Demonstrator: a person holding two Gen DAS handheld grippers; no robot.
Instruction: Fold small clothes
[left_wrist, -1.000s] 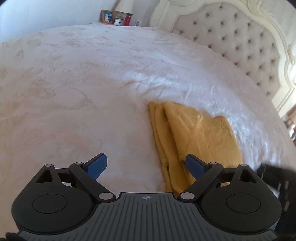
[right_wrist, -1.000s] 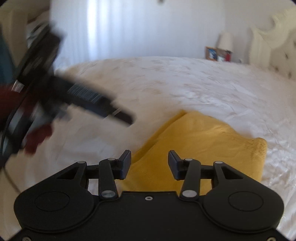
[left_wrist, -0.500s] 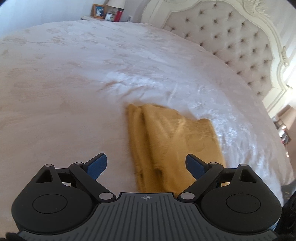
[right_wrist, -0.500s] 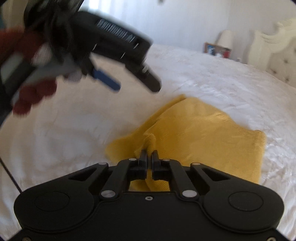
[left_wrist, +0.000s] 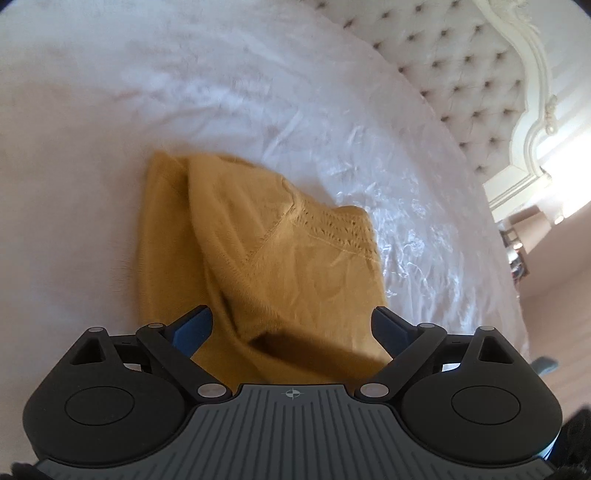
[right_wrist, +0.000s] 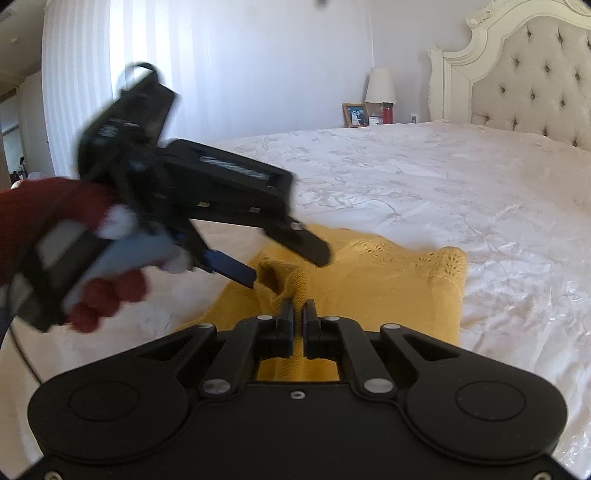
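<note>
A mustard yellow knitted garment (left_wrist: 280, 258) lies partly folded on the white bedspread (left_wrist: 184, 92). It also shows in the right wrist view (right_wrist: 388, 280). My right gripper (right_wrist: 298, 308) is shut on a raised fold at the garment's near edge and lifts it a little. My left gripper (left_wrist: 291, 325) is open, with its blue-padded fingers above the garment's near end, one at each side. In the right wrist view the left gripper (right_wrist: 284, 264) hovers over the garment's left part, held by a red-gloved hand (right_wrist: 55, 236).
A tufted cream headboard (left_wrist: 461, 74) stands at the right of the bed; it also shows in the right wrist view (right_wrist: 535, 74). A nightstand with a lamp (right_wrist: 380, 86), a picture frame (right_wrist: 355, 115) and a red bottle (right_wrist: 387, 112) stands beyond the bed. Bright curtains cover the far wall.
My right gripper closed on the garment's near edge and has raised it. My left gripper, still open, moved forward and down over the garment.
</note>
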